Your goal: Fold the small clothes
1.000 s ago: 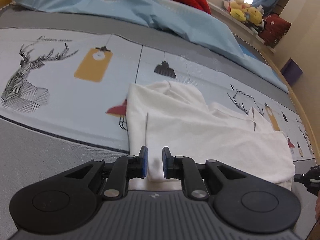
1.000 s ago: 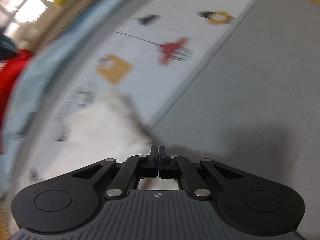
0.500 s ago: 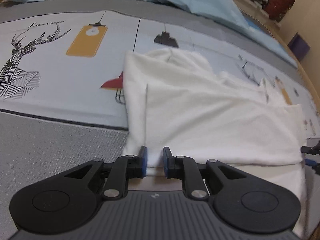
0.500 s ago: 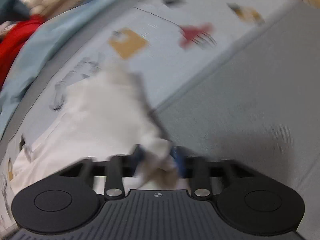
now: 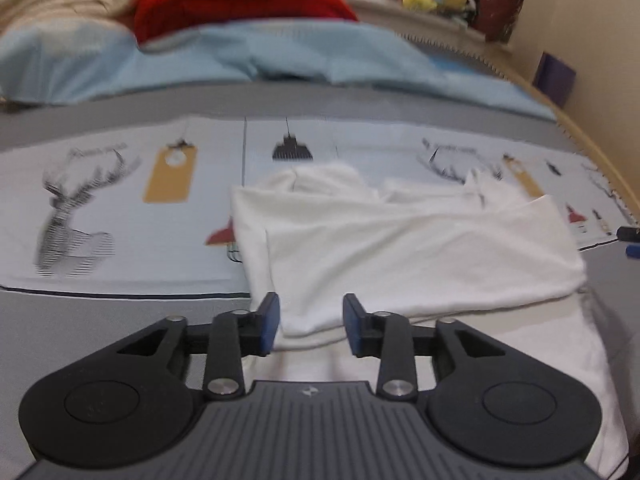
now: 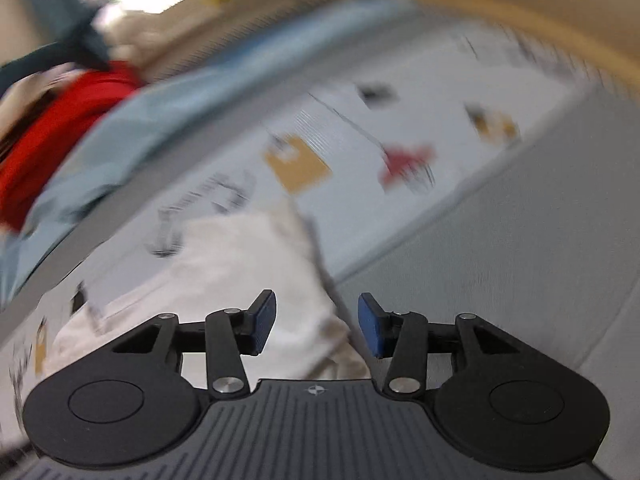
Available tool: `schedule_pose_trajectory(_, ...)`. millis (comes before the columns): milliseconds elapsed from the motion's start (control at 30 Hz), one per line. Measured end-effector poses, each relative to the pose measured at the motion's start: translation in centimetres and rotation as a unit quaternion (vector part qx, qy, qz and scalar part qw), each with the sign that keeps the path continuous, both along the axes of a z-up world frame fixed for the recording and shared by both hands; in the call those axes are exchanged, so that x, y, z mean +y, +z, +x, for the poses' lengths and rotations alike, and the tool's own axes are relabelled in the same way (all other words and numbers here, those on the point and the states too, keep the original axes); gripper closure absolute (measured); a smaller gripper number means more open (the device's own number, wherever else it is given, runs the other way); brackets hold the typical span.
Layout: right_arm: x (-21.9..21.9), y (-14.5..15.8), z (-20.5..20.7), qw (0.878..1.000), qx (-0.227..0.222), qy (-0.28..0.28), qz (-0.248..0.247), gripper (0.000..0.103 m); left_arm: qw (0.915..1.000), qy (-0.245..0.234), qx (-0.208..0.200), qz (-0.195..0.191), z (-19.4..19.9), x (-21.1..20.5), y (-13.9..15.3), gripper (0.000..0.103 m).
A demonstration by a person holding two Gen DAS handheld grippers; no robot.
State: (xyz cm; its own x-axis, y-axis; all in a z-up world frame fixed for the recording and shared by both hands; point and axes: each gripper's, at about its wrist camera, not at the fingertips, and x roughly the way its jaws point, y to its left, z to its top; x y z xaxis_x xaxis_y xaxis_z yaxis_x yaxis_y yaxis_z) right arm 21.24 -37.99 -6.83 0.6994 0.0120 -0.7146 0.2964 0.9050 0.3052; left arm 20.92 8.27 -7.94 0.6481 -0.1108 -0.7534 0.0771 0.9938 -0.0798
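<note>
Both grippers have just let go. The left gripper [image 5: 311,322] was almost pinched on the near edge of the white shirt [image 5: 400,252] a moment ago; now its blue pads are spread wide with the cloth loose between them. The right gripper [image 6: 316,326] was pressed together before, and now it is spread too, over the shirt's corner [image 6: 256,264]. So this fold looks done, I think. The shirt lies folded over on the bed cover [image 5: 120,216], near its front edge. There are no boxes or baskets to see here.
</note>
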Motion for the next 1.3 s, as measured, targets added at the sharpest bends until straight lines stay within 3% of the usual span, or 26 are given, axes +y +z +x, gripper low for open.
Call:
schedule_pose_trajectory(200, 1.6, 4.7, -7.5, 0.997, -0.054, 0.058, -0.024, 0.056, 0.9982, 0.009, -0.059, 0.008, -8.1, -0.8, 4.3, 0.064)
schedule_pose_trajectory(333, 2.5, 4.1, -13.4, 0.995, -0.048, 0.079, -0.025, 0.056, 0.9973, 0.021, -0.07, 0.0, -14.4, -1.0, 4.3, 0.064)
schedule_pose_trajectory(400, 2.4, 2.1, -16.2, 0.996, -0.028, 0.079, -0.029, 0.056, 0.9993, 0.027, -0.027, -0.003, -16.4, -0.7, 2.4, 0.064)
schedule_pose_trajectory(467, 2.2, 0.1, -18.0, 0.997, 0.019, 0.067, -0.039, 0.055, 0.999, 0.04, 0.017, -0.003, -17.5, -0.2, 0.6, 0.064)
schedule_pose_trajectory(567, 1.2, -1.4, -19.6, 0.998, 0.042, 0.05, -0.007, 0.056, 0.9978, 0.04, 0.052, -0.007, -17.9, 0.8, -1.2, 0.064)
schedule_pose_trajectory(700, 0.8, -3.2, -21.4, 0.996, 0.07, 0.044, -0.036, 0.057, 0.9941, 0.062, 0.089, -0.006, -18.4, 2.8, -3.2, 0.064)
schedule_pose_trajectory(933, -0.3, -4.8, -22.0, 0.996, 0.088, 0.023, -0.02, 0.056, 0.9851, 0.1, 0.125, -0.063, -19.7, 5.9, -4.5, 0.064)
schedule_pose_trajectory(1133, 0.2, -6.1, -21.4, 0.992, 0.117, 0.042, -0.028, 0.056, 0.9819, 0.09, 0.159, -0.05, -19.1, 5.5, -5.5, 0.064)
schedule_pose_trajectory(1300, 0.0, -6.4, -21.4, 0.99, 0.129, 0.036, -0.036, 0.056, 0.9776, 0.101, 0.171, -0.071, -19.2, 6.3, -5.9, 0.064)
